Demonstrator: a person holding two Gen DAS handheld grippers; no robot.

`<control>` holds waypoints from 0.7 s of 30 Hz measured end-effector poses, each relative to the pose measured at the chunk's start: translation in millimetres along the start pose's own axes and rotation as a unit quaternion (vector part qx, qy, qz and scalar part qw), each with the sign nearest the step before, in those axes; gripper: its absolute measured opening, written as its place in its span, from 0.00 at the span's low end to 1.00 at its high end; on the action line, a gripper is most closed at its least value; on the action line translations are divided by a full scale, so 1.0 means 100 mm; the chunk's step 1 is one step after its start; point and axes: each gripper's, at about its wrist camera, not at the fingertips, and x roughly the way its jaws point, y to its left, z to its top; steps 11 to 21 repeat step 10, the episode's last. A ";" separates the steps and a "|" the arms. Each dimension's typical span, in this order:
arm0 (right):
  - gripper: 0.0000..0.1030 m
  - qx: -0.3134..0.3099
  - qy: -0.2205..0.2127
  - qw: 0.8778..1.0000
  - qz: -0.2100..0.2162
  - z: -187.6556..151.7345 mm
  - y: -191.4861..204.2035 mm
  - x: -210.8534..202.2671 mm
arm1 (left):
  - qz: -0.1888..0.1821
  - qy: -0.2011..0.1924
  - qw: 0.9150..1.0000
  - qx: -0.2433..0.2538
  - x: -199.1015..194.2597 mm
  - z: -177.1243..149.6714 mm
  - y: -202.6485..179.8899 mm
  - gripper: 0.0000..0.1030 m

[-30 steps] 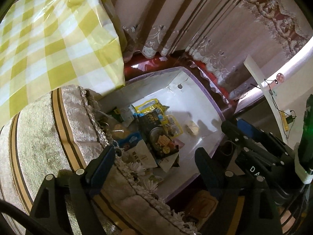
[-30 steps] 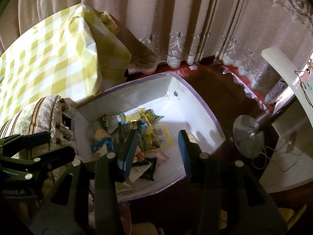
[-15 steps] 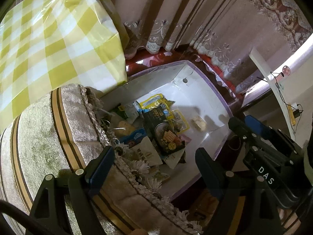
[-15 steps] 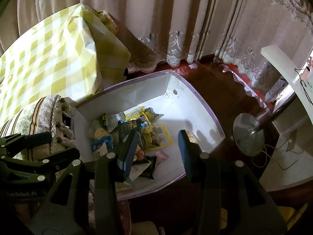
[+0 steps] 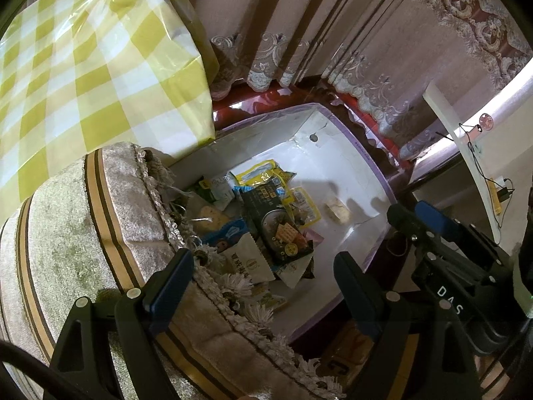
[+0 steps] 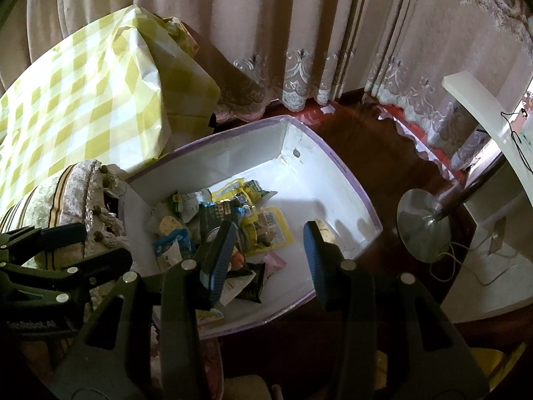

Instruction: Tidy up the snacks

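We hold both claws spread and empty above the white box (image 6: 346,180), where the snacks (image 6: 233,220) are heaped at its near-left end, nearer our right claw (image 6: 266,250) than our left claw (image 5: 263,286).

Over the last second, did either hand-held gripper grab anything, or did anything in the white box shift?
Nothing grabbed. The left hand-held gripper drifted slightly, so the white box sits a bit higher in its view. The right hand-held gripper barely moved. Both remain open and empty above the box; the snack packets lie as before.

Open left tongs (image 5: 263,276) hover above snack-filled box (image 5: 359,163).
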 end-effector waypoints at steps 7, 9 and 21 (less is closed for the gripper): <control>0.46 0.002 0.001 1.000 0.000 -0.01 -0.01 0.00 | -0.006 -0.008 1.000 0.007 -0.01 -0.01 -0.02 0.86; 0.46 0.002 0.001 1.000 0.000 -0.01 -0.01 0.00 | -0.009 -0.008 1.000 0.014 -0.01 -0.01 -0.02 0.88; 0.46 0.002 0.001 1.000 0.000 -0.01 -0.02 0.00 | -0.016 -0.009 1.000 0.016 -0.01 -0.01 -0.03 0.91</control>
